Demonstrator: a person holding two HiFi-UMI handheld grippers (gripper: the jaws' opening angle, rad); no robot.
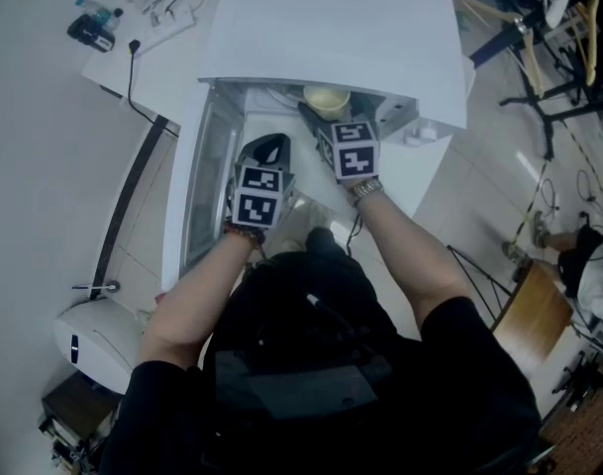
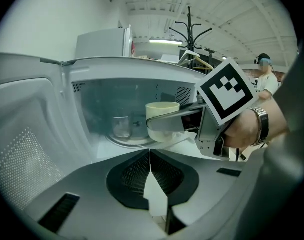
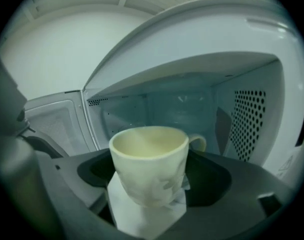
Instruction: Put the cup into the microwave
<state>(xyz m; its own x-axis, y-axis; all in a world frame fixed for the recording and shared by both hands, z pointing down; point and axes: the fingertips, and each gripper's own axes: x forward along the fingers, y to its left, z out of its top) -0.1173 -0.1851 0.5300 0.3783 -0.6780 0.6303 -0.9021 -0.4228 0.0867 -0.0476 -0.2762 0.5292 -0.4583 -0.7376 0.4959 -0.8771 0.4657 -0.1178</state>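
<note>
The right gripper clamps the cream cup at the mouth of the white microwave (door swung wide). The left gripper is closed and empty. The microwave sits on a white counter above pale floor.

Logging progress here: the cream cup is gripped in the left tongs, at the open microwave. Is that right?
Not quite. The cup is gripped in the right tongs, as the right gripper view shows; the left tongs are shut and empty. It is at the open microwave, as you said.
</note>
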